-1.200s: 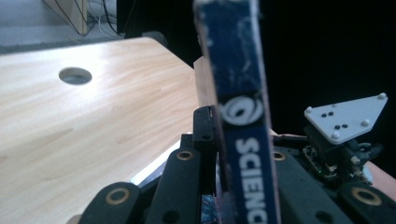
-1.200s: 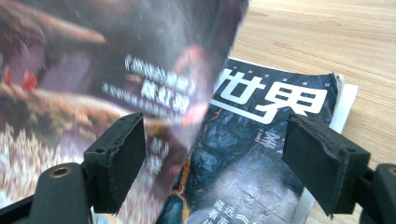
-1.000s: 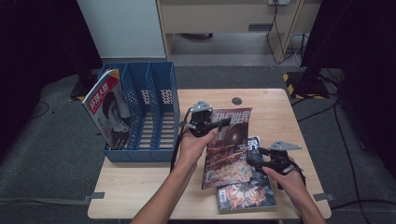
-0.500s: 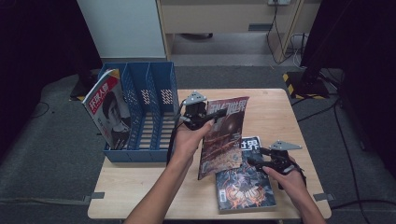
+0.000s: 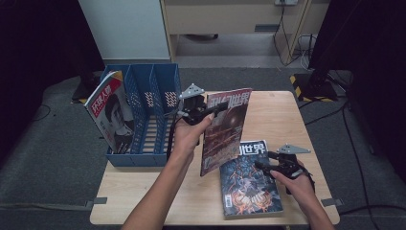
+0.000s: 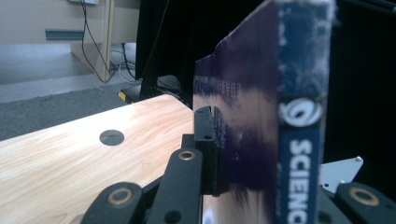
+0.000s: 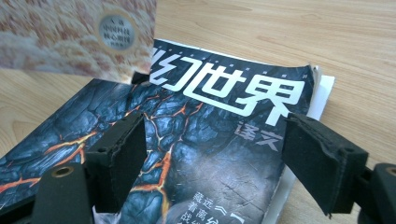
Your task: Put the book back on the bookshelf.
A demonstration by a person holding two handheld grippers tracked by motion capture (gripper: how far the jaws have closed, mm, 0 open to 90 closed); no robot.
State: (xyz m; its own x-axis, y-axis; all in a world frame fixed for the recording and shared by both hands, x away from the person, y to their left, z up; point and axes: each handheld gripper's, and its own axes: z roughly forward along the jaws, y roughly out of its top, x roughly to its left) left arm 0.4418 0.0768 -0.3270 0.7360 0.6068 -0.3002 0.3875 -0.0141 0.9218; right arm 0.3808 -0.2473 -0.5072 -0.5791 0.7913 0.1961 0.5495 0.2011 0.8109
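Your left gripper (image 5: 216,109) has lifted the red magazine (image 5: 225,129) higher off the table (image 5: 282,110) than a second ago, jaws clamped on its top edge, beside the blue file rack (image 5: 143,115). Your right gripper (image 5: 264,160) stays put, jaws spread wide over the dark magazine (image 5: 249,184) lying flat.

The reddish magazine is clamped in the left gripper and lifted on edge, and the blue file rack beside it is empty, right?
Not empty: in the high view the blue file rack holds a magazine in its leftmost slot. The left gripper does clamp the reddish magazine on edge.
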